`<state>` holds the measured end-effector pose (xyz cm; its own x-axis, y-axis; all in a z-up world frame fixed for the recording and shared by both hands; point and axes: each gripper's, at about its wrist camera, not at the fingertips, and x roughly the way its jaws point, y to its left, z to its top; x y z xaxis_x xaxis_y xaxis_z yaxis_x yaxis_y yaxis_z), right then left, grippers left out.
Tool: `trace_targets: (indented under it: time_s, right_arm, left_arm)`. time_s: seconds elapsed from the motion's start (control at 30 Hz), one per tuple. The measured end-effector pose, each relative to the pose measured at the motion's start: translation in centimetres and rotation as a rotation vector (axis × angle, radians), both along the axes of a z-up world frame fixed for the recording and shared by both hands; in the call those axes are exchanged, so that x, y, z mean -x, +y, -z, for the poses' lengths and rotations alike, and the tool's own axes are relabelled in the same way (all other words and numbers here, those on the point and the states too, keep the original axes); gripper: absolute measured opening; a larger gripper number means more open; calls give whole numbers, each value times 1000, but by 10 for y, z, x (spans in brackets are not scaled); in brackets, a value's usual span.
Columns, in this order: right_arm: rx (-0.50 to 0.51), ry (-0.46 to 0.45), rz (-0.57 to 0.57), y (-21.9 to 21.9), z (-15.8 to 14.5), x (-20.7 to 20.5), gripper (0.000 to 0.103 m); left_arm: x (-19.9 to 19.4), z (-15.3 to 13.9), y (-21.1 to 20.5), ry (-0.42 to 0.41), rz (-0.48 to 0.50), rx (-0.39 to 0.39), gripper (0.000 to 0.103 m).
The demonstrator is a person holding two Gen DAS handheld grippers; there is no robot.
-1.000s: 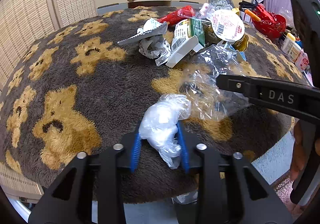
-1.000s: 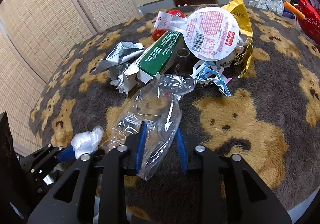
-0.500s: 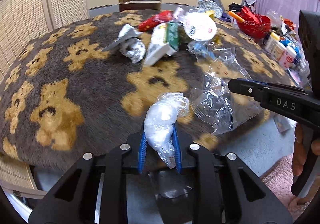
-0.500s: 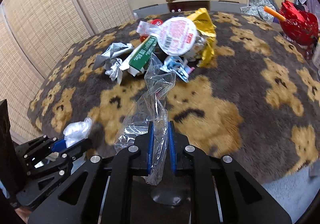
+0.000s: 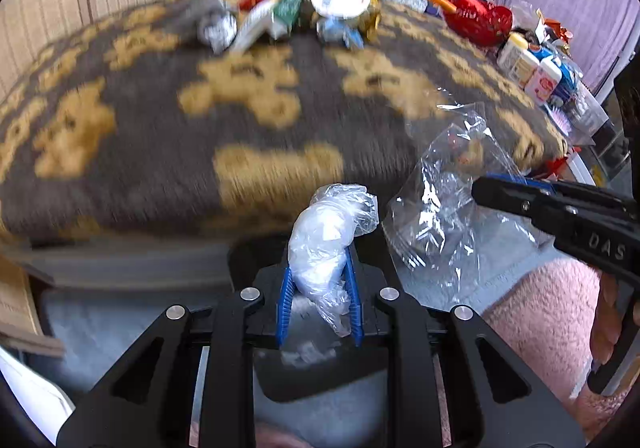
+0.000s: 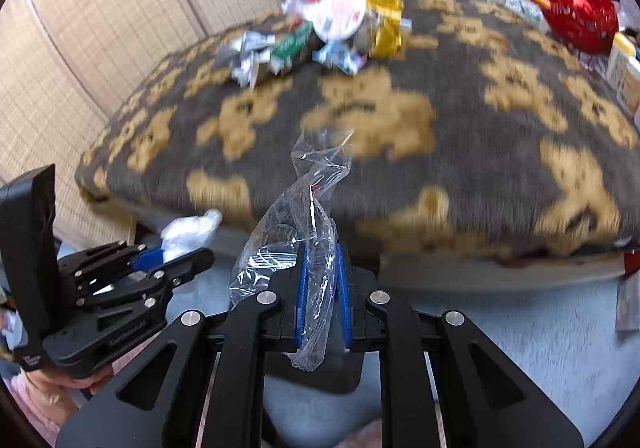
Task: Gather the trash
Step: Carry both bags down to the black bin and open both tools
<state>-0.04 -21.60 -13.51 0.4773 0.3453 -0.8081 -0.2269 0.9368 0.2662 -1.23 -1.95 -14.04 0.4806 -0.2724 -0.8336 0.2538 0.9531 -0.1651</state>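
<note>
Soft, even daylight filled both fisheye views; the far blanket [image 5: 168, 151] smeared with motion blur, edges curved and vignetted dark.

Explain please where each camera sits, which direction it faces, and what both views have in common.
Left wrist: sits on the left tool, facing the bear-patterned blanket; shows the white plastic wad it grips and the right tool.
Right wrist: sits on the right tool, facing the same blanket; shows the clear plastic bag it grips and a hand.
Shared: the blanket and the trash pile.
</note>
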Motion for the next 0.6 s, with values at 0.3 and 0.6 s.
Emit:
trace_targets:
  time_s: [0.3, 0.6]
  right_arm:
    - [52, 134, -11, 15, 71, 9, 15]
    - [50, 246, 15, 22, 124, -7, 15]
  left_arm:
    - [19, 75, -9, 168, -33, 18, 21]
    - [19, 112, -9, 201, -21, -20, 22]
